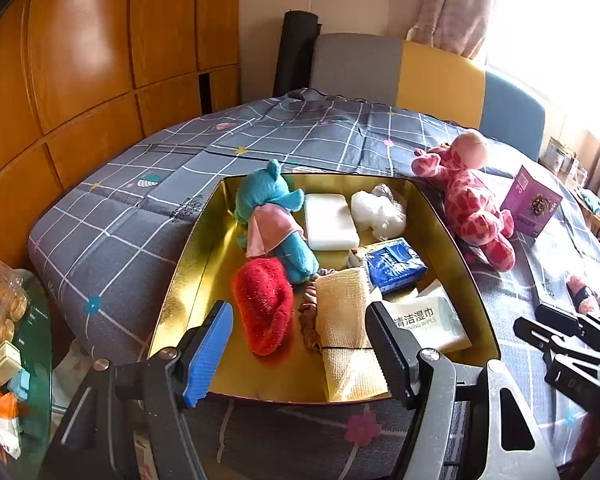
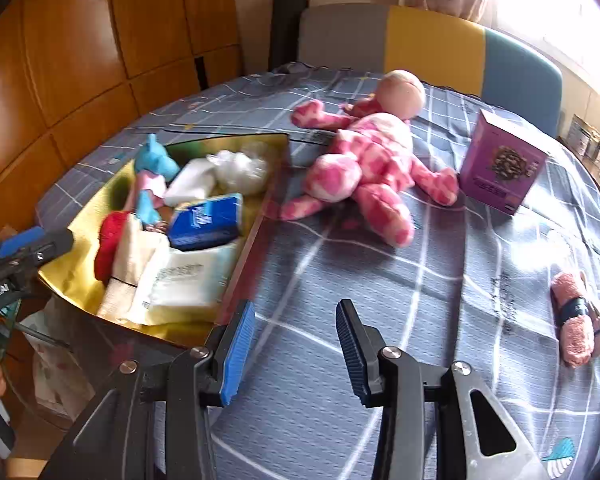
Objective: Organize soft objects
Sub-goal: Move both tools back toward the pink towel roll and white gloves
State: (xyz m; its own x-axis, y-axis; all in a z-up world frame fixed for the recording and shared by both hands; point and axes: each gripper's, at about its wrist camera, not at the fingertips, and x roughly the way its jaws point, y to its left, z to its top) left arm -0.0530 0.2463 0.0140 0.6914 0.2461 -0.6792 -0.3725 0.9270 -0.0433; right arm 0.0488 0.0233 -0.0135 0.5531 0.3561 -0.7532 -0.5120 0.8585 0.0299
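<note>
Gold and shiny inside, the box (image 1: 188, 248) sits on a table with a grey checked cloth (image 1: 140, 200), and it is full of soft things. A blue plush toy (image 1: 276, 216) lies next to a white block (image 1: 328, 220) and a clear crinkly bag (image 1: 378, 210). A red fuzzy thing (image 1: 264, 306), a yellow cloth (image 1: 346, 332), a blue tissue pack (image 1: 396, 266) and a pack of wipes (image 1: 428, 320) are in there too. A pink spotted plush toy (image 2: 372, 168) lies on the cloth just beside the box, next to a purple carton (image 2: 500, 162). A pink rolled towel (image 2: 576, 320) lies well apart, near the table's edge. The left gripper (image 1: 300, 352) hangs over the near side of the box, its jaws apart with nothing in them. The right gripper (image 2: 296, 354) hangs over the bare cloth, jaws apart and holding nothing.
</note>
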